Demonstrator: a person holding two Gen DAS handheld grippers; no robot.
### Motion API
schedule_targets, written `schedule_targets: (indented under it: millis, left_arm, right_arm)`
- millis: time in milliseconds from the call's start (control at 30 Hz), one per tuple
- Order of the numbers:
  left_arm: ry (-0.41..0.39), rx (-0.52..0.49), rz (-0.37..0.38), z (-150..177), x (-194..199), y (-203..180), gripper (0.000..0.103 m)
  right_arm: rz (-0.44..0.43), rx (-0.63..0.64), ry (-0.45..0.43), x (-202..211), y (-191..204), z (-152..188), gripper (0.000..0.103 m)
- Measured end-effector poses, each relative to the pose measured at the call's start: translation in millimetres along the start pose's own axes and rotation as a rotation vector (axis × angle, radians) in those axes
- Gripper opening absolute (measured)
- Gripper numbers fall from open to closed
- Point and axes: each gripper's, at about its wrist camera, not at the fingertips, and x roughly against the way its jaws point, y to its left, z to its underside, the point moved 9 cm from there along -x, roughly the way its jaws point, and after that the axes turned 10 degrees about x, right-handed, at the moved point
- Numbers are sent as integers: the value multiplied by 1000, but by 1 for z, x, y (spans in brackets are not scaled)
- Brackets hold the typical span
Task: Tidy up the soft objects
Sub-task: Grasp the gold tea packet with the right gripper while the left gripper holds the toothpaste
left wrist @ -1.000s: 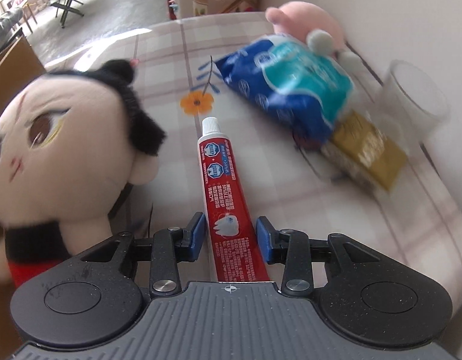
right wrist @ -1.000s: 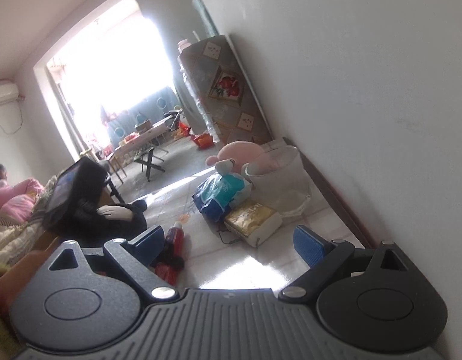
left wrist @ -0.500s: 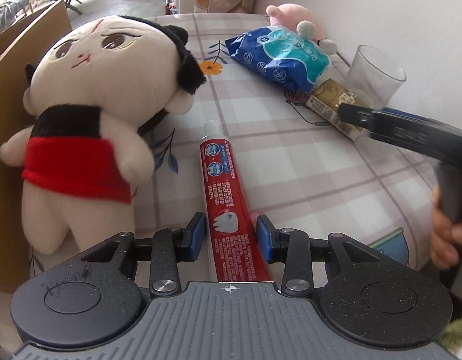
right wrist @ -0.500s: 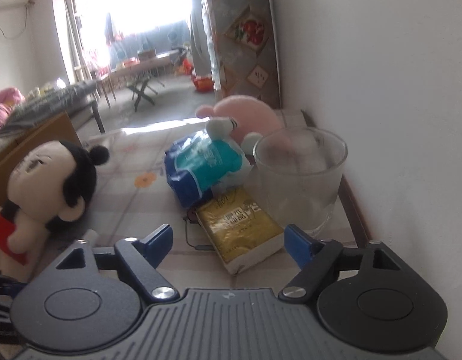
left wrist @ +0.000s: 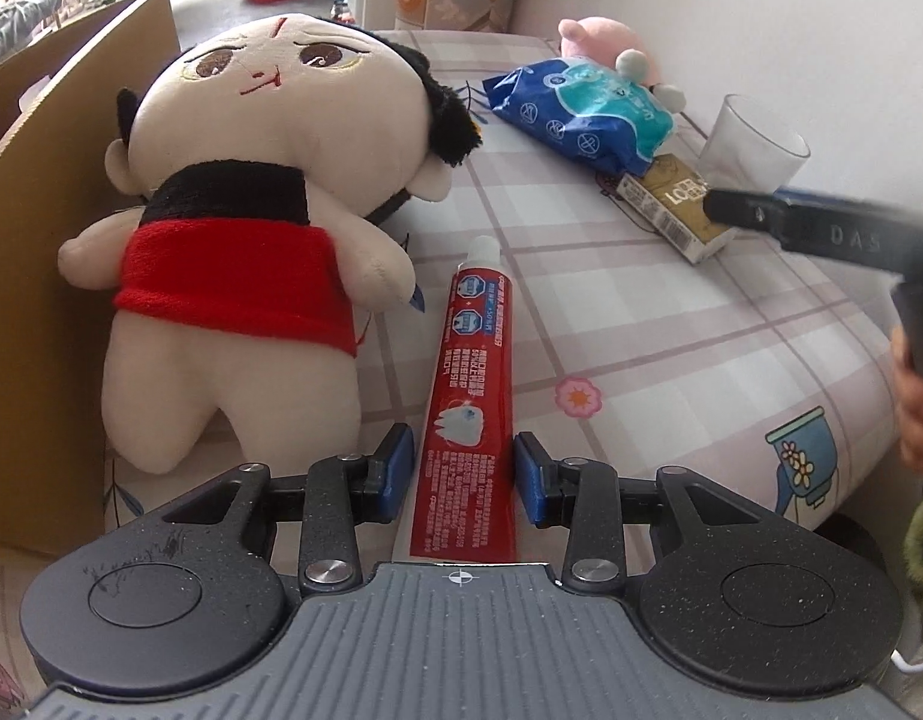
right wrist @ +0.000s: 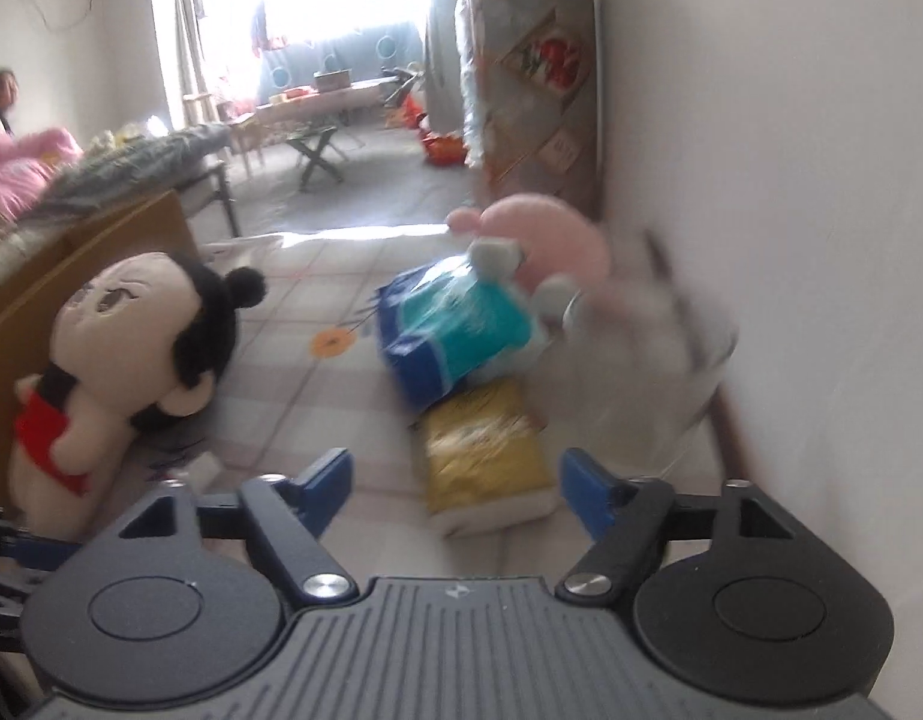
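Observation:
A plush doll (left wrist: 251,210) with black hair and a red top lies on the checked tablecloth (left wrist: 671,324) against a cardboard box; it also shows in the right wrist view (right wrist: 119,354). A pink plush toy (left wrist: 605,42) lies at the far end by the wall, and shows blurred in the right wrist view (right wrist: 545,240). My left gripper (left wrist: 464,471) is shut on a red toothpaste tube (left wrist: 470,396), whose cap points away. My right gripper (right wrist: 458,483) is open and empty, just in front of a gold packet (right wrist: 485,456).
A blue and teal tissue pack (left wrist: 581,111) lies on the gold packet (left wrist: 677,204). A clear glass (left wrist: 752,147) stands by the white wall. A cardboard box (left wrist: 47,180) runs along the table's left side. The right gripper's finger (left wrist: 821,228) reaches in at the right.
The left gripper, still holding the toothpaste, has pulled back and the doll now lies fully in view. The right gripper has swung down toward the gold packet.

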Motion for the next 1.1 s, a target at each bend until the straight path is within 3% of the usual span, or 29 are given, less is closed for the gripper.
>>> schedule_targets:
  millis: [133,167,200,300,533,767,967,1100]
  left_arm:
    - [-18,-21,-4,2,2,0,37]
    - [-20,-24,-5,2,2,0,37]
    - [-20,-25,-4,2,2,0,37]
    - [-16,-22,9,1,1,1,37]
    - [-14,-32,36,3,4,5,37]
    - [-23,-45,49,5,7,9,38]
    - [-9,-69,39,2,3,3,47]
    - [-20,-64,13,-4,-4,0,49]
  right_arm:
    - [-34,3,58,-27,1,-2,87]
    - [-11,8,78,-35,0,0,83]
    - [18,12,92,-40,-2,2,69]
    - [20,-31,131,-48,-5,9,58]
    - [-17,-130,171,-22,2,25,57]
    - [-94,-131,198,26,45,47,58]
    - [-74,-37,206,20,64,42,69]
    - [-74,-23,210,6,64,41,69]
